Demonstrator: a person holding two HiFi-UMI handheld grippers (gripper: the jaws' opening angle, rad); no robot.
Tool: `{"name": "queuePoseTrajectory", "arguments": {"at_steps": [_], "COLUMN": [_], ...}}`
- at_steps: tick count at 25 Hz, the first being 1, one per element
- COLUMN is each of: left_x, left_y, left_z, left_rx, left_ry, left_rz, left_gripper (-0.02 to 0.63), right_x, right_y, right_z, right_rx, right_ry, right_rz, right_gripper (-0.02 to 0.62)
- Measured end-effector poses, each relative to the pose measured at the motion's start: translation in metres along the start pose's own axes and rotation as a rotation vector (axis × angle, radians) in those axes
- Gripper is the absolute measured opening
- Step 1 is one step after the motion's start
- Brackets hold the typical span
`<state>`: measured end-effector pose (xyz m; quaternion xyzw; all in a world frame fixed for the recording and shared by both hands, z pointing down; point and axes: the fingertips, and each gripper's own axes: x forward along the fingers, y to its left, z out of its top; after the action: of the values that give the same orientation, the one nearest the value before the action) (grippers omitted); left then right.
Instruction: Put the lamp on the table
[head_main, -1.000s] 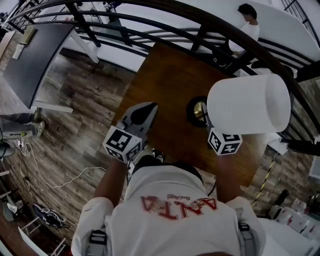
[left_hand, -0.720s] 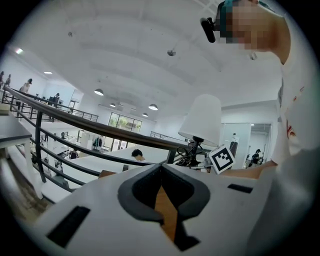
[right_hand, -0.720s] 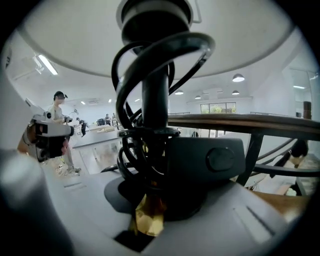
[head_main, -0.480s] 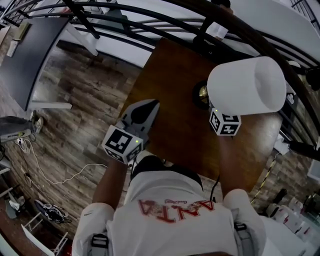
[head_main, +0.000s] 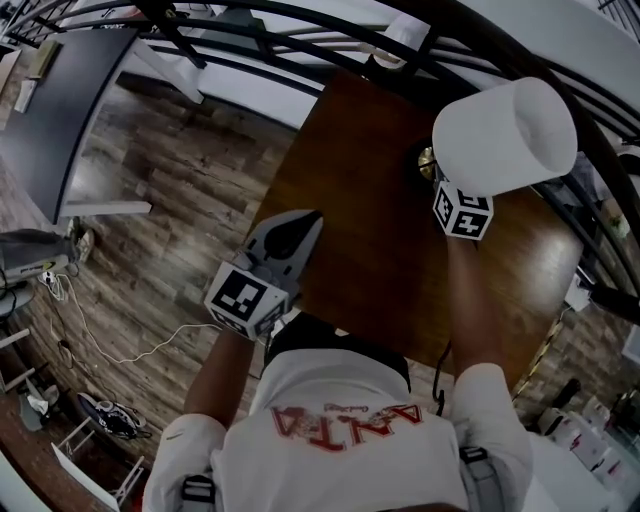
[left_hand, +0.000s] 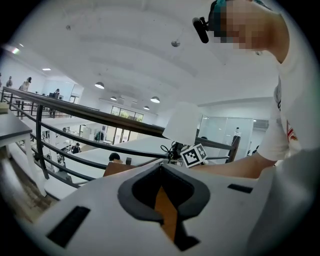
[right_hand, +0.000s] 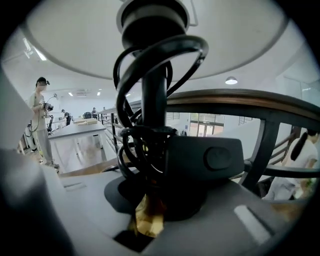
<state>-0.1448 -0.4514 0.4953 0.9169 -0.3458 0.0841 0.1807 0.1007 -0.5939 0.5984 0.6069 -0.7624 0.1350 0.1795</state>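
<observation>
A lamp with a white drum shade and a dark round base leans over the far part of the brown wooden table. I cannot tell whether its base touches the top. My right gripper is shut on the lamp's black stem, where a black cord is coiled; the shade's underside fills the top of the right gripper view. My left gripper hovers shut and empty above the table's left edge. Its closed jaws fill the lower left gripper view, where the lamp shade shows beyond.
A black metal railing curves round the table's far side. Wood-plank floor lies to the left, with a dark tabletop at upper left and a white cable on the floor. A person stands far off.
My right gripper has carried the lamp farther across the table toward the railing. The left gripper has stayed near the table's left edge, still shut.
</observation>
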Motion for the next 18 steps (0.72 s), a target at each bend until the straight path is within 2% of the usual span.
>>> {"name": "queuePoseTrajectory", "arguments": {"at_steps": [7,13,18], "left_x": [0.004,0.003,0.001], "left_y": [0.003,0.000,0.005], "left_z": [-0.009,-0.017,-0.014], "left_rx": [-0.017,-0.026,-0.018], "left_ry": [0.020,0.044,0.029], "left_rz": [-0.022,-0.047,-0.043], "left_gripper": [0.009,0.009,0.009], "right_x": [0.011,0.011,0.013], "right_y": [-0.003,-0.004,-0.005], "right_z": [-0.026,-0.037,-0.044], "right_rx": [-0.012,0.019,0.021], "right_ry": [0.014,0.022,0.033], "right_rz": [-0.018,-0.023,-0.029], "right_gripper": [0.074,0.074,0.074]}}
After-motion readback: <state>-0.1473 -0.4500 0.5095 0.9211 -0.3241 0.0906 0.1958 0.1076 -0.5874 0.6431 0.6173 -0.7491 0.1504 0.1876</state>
